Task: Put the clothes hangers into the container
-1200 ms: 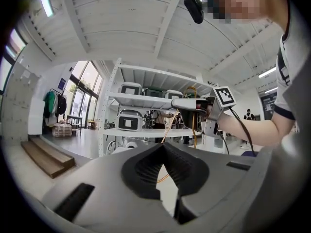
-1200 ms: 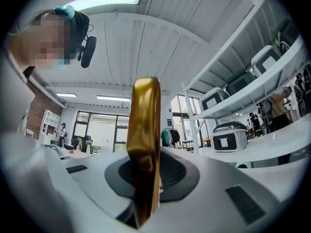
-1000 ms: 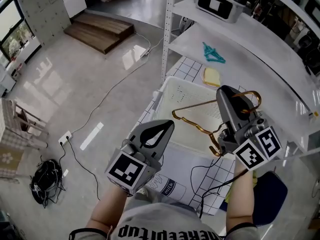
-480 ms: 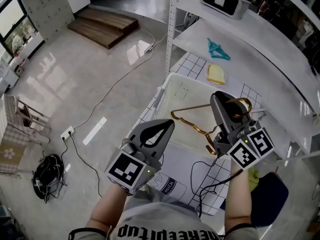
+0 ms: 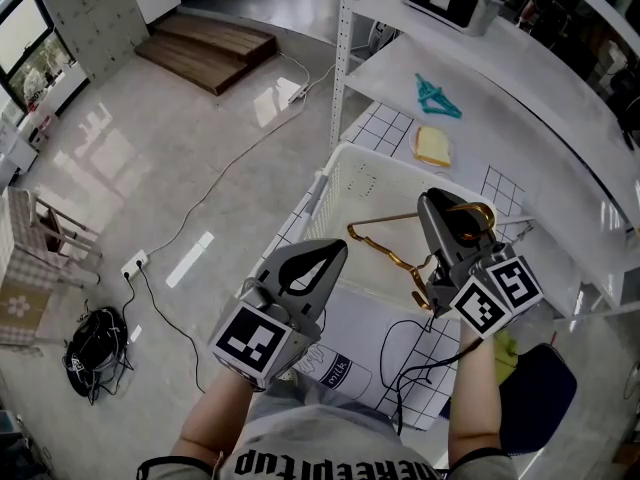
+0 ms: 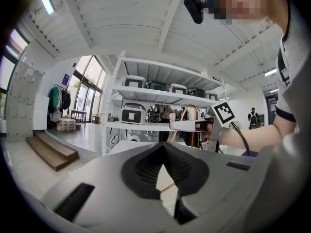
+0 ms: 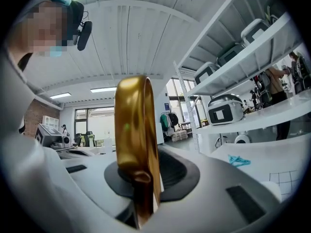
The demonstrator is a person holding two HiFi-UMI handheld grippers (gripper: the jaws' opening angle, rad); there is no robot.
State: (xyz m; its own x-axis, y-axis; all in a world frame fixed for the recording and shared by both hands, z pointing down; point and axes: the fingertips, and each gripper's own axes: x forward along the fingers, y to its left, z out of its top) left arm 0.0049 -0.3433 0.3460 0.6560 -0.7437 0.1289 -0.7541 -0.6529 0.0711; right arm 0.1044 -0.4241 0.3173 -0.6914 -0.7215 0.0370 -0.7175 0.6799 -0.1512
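Hanger (image 7: 135, 130), a gold wire one, hung right of centre in the head view, over the open white basket (image 5: 360, 183). It had not yet come to rest inside. Its hook was at the right tool (image 5: 438, 208), and its shoulders ran left and down across the basket's mouth. The lowest bend came close to the near wall, and whether it touched that wall could not be told.

In the right gripper view the hook stood upright, filling the middle of the frame, with its shank down between the dark pads. The right tool's jaws had just been opening a little, with the hook between them. They stood only narrowly apart, and the pads looked to press on the wire, so the hanger seemed gripped rather than dropped.

The left tool (image 5: 340, 250) hovered at lower centre of the head view, short of the basket. Its tips were together and it held nothing. In its own view only a strip of gold wire showed, far off through the hollow between the pads.

The step in hand looked like the release, with the hanger over the basket and the grip starting to slacken. The next move likely called for the right jaws to part far enough for the hook to slip free. The low bend needed to stay inside the near wall so that the hanger fell in and did not snag on the rim. A small teal thing (image 5: 437, 98) on the shelf at upper right might be another hanger, but it was too small to tell.
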